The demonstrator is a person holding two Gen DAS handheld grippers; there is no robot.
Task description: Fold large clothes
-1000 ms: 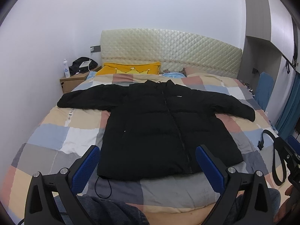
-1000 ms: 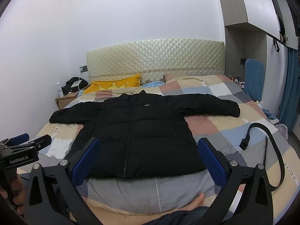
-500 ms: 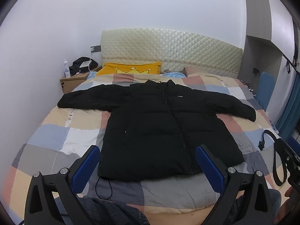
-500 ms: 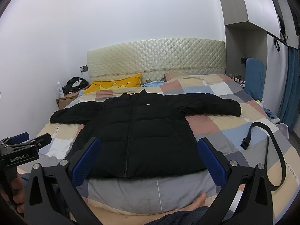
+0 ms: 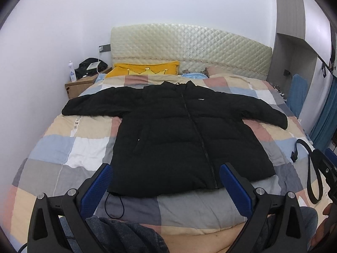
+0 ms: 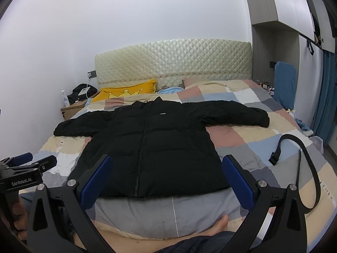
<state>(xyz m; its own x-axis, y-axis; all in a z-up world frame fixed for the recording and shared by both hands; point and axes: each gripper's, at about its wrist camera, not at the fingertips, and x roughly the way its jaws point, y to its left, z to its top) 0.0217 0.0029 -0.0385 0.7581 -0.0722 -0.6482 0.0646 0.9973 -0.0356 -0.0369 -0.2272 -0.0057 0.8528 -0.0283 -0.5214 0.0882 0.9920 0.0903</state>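
Black puffer jacket [image 5: 181, 139] lies flat, zip up, front side up on the checkered quilt [image 5: 84, 147], collar toward the headboard [image 5: 189, 42], both sleeves spread wide; nothing folded yet, so the step in hand looks like the first sleeve fold. Left to right: left sleeve [image 5: 94, 105] ends near the quilt edge by the nightstand [image 5: 78, 84]; left gripper [image 5: 166, 186] hangs short of the hem, jaws spread, holding nothing. A loose drawcord [image 5: 114, 205] trails out of the hem corner just beside its left finger; avoid pinching only that. Right gripper [image 6: 166, 181] also sits short of the hem with jaws wide, empty. Right sleeve [image 6: 238, 113] points toward a black strap [image 6: 303, 164] lying on the quilt, apart from the jacket; keep it out of the fold. Suggestion: take each cuff deep, both fabric layers, since the puffy fill likely slips from a shallow bite; carry the sleeve low across the chest, press flat, then fold hem to collar.
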